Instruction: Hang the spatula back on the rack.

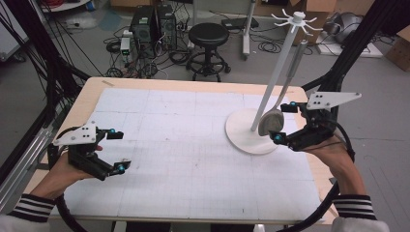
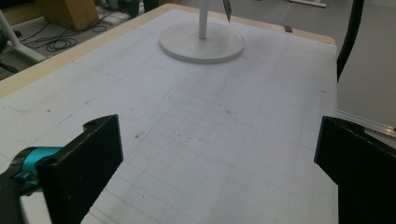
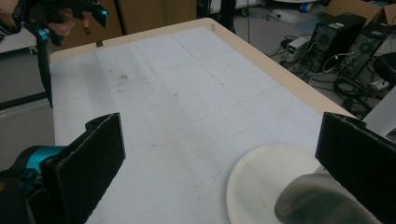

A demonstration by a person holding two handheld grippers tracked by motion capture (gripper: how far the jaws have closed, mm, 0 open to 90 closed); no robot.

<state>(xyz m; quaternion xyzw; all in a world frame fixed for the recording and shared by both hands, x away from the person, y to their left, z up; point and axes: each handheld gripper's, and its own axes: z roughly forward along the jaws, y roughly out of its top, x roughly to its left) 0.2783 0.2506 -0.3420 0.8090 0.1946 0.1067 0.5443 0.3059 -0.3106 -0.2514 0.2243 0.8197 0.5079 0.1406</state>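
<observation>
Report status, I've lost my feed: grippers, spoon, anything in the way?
Left gripper open, nothing between its jaws. Right gripper open beside the spoon, no grip. Spoon hangs on the rack. The rack's pole close behind the spoon.

mat point(image 1: 183, 145): open centre/left | blocked right: rack point(image 1: 283, 67), its base point(image 1: 241, 133), hanging spoon point(image 1: 271, 122)
</observation>
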